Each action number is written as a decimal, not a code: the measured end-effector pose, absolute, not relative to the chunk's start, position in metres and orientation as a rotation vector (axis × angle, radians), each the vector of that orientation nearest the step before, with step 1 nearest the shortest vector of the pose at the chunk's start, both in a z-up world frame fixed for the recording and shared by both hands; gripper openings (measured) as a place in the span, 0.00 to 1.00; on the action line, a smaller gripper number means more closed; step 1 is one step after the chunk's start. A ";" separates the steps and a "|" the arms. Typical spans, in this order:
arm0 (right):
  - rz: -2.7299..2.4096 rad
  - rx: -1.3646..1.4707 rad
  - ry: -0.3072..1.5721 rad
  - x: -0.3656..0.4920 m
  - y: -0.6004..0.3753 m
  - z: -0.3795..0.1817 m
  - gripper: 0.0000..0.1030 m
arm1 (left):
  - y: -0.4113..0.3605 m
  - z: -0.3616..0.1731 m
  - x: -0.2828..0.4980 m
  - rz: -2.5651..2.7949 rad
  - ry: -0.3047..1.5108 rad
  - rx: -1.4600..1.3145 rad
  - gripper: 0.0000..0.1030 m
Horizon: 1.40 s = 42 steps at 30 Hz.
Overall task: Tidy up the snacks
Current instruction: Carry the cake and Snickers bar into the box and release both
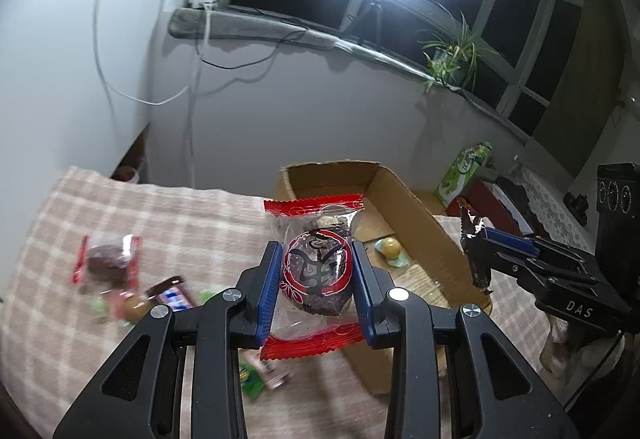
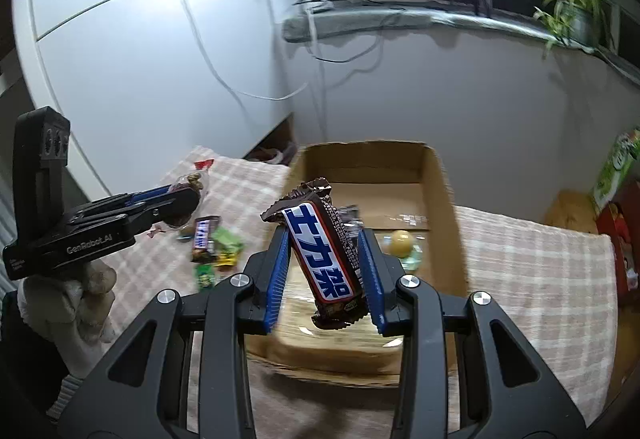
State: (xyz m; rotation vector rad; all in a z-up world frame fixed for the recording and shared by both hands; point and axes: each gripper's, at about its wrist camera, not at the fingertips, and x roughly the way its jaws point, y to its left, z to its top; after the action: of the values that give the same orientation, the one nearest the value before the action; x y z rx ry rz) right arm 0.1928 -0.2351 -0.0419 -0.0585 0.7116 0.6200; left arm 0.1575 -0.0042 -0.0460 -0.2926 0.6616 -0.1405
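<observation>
My left gripper (image 1: 316, 279) jaws squeeze a soft cake packet (image 1: 318, 271), mid frame, held round its fat middle. My right gripper (image 2: 326, 267) jaws pinch a light, slippery chocolate bar (image 2: 320, 255) over the cardboard box (image 2: 440, 179)

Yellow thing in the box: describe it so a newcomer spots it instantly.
Find the open cardboard box on the checked tablecloth. On its floor lies a round yellow sweet in a clear pale-green wrapper. It is the only snack visible inside; the rest lie outside or in grippers.
</observation>
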 end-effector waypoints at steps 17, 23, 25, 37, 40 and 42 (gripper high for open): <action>0.562 -0.011 0.799 0.241 -0.263 -0.069 0.35 | -0.044 -0.068 0.203 -0.185 0.741 -0.270 0.31; 0.561 -0.016 0.808 0.243 -0.261 -0.072 0.35 | -0.048 -0.069 0.204 -0.190 0.751 -0.261 0.31; 0.559 -0.022 0.809 0.242 -0.259 -0.072 0.35 | -0.048 -0.069 0.205 -0.189 0.754 -0.267 0.33; 0.545 -0.033 0.779 0.230 -0.253 -0.063 0.62 | -0.039 -0.059 0.195 -0.183 0.721 -0.271 0.47; 0.554 -0.039 0.774 0.225 -0.248 -0.060 0.62 | -0.031 -0.057 0.191 -0.177 0.714 -0.282 0.47; 0.559 -0.044 0.770 0.221 -0.243 -0.058 0.62 | -0.025 -0.056 0.186 -0.170 0.709 -0.290 0.47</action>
State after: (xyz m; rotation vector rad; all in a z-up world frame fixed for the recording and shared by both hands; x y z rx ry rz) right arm 0.2214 -0.2433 -0.0581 -0.0444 0.7702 0.5586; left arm 0.1860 -0.0253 -0.0560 -0.2899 0.7093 -0.1697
